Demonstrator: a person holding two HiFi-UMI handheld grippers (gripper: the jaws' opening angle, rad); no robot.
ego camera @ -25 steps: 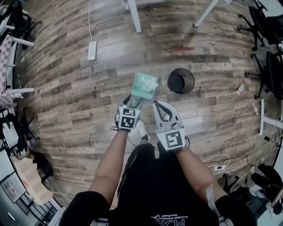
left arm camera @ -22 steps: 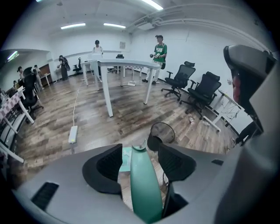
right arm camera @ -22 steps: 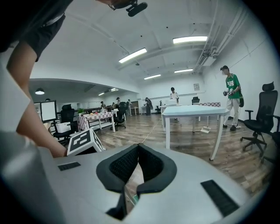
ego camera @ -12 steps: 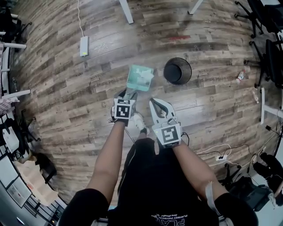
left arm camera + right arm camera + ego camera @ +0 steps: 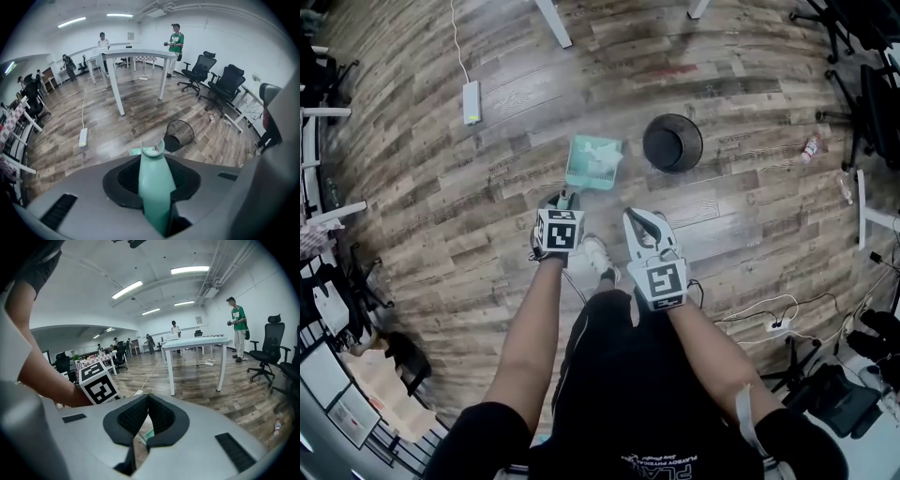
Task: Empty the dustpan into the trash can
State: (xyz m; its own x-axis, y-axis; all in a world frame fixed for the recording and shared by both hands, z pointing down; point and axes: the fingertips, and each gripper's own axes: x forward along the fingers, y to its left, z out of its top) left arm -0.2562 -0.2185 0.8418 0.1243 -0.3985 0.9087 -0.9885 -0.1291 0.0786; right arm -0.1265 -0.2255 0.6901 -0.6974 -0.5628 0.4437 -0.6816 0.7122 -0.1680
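Note:
A teal dustpan (image 5: 593, 161) lies on the wood floor with pale scraps in it, its handle pointing back toward me. My left gripper (image 5: 565, 199) points steeply down at that handle. In the left gripper view the teal handle (image 5: 154, 187) fills the gap between the black pads; the jaws of the left gripper (image 5: 157, 161) have just been closing and now press on it. The black mesh trash can (image 5: 672, 142) stands upright just right of the pan, also seen as the trash can (image 5: 179, 135). My right gripper (image 5: 635, 218) hangs beside the left, tips together, holding nothing; the right gripper (image 5: 147, 399) shows its pads meeting.
A white power brick (image 5: 472, 102) with its cord lies on the floor to the left. White table legs (image 5: 551, 21) stand farther back. Office chairs (image 5: 872, 103) and a bottle (image 5: 811, 147) are at the right. My white shoe (image 5: 598, 255) is below the grippers.
The left gripper has dropped onto the dustpan handle and its jaws have closed around it. The right gripper has sunk lower beside it. The dustpan stays on the floor.

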